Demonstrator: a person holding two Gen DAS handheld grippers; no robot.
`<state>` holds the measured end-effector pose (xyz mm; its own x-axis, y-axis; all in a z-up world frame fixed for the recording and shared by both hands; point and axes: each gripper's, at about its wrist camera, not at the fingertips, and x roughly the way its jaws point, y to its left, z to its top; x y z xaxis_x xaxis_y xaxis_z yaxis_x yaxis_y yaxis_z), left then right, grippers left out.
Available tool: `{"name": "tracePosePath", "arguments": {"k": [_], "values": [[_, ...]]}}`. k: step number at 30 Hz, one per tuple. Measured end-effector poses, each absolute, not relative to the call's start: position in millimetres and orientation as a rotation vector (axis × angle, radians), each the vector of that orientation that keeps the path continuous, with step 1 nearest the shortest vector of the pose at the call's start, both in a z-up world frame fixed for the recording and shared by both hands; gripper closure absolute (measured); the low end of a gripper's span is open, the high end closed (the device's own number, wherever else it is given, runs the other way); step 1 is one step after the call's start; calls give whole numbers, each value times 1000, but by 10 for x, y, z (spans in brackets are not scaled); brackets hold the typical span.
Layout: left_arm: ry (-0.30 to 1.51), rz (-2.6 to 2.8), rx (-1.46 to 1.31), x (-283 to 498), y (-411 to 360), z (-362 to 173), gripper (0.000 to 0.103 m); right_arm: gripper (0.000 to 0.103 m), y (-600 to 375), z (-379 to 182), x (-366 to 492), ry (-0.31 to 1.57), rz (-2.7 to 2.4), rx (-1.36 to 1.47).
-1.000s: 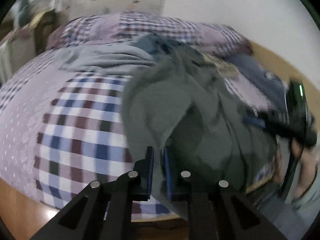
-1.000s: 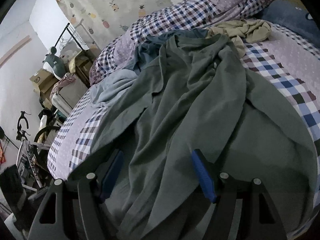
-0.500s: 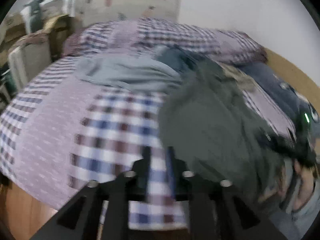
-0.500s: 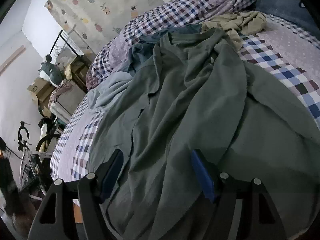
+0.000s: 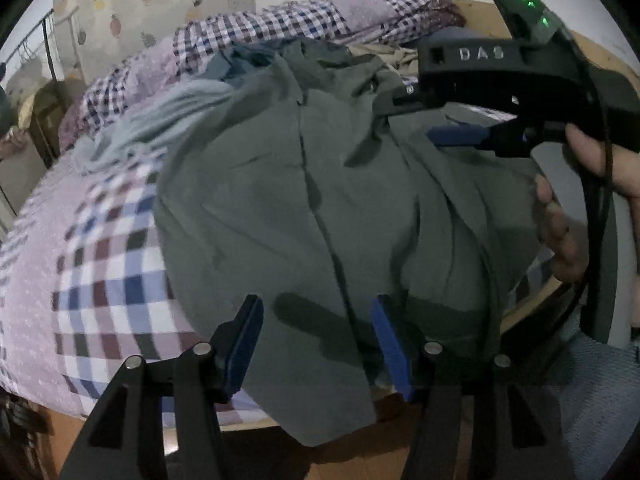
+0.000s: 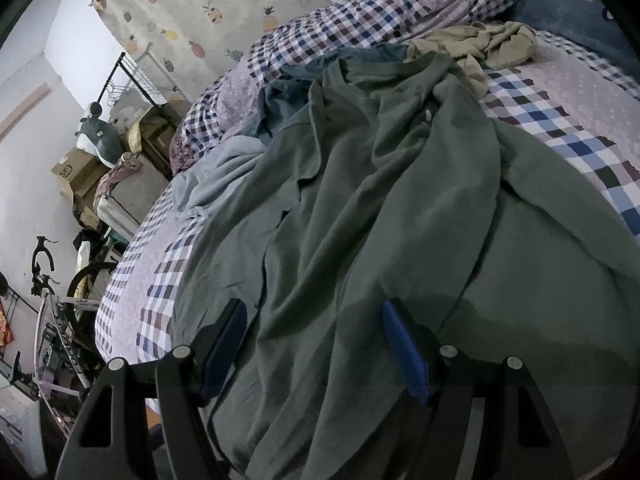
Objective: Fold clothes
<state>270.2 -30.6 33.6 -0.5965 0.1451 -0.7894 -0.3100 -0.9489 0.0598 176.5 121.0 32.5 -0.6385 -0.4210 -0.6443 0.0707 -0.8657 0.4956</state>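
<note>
Checked bed (image 6: 560, 92) half hidden under grey-green shirt (image 6: 380, 220); both hand-held grippers wide, left (image 5: 316, 344), right (image 6: 314, 344).

1. A pineapple-print curtain (image 6: 208, 12) is hanging against the white wall (image 6: 28, 152).
2. A bed (image 6: 560, 120) in checked covers is filling the room.
3. Cardboard boxes (image 6: 76, 172) and a bicycle (image 6: 60, 300) are standing alongside.
</note>
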Motion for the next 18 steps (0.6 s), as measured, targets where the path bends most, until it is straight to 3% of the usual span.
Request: {"name": "tracePosePath", "arguments": {"k": [6, 7, 9, 11, 15, 18], "values": [[300, 2575, -1322, 2652, -290, 184, 44, 29, 1208, 314, 1768, -619, -2535, 1163], [279, 2581, -1319, 2654, -319, 199, 48, 29, 1213, 313, 1770, -621, -2534, 1163], [235, 2592, -1312, 2657, -375, 230, 69, 29, 1222, 311, 1772, -627, -2532, 1164], [186, 2598, -1307, 2664, -436, 268, 84, 29, 1232, 311, 1772, -632, -2530, 1164], [81, 2610, -1295, 2682, -560, 353, 97, 29, 1233, 312, 1776, -643, -2527, 1166], [-2, 2635, -1285, 2692, -680, 439, 99, 29, 1237, 314, 1774, -650, -2525, 1164]]}}
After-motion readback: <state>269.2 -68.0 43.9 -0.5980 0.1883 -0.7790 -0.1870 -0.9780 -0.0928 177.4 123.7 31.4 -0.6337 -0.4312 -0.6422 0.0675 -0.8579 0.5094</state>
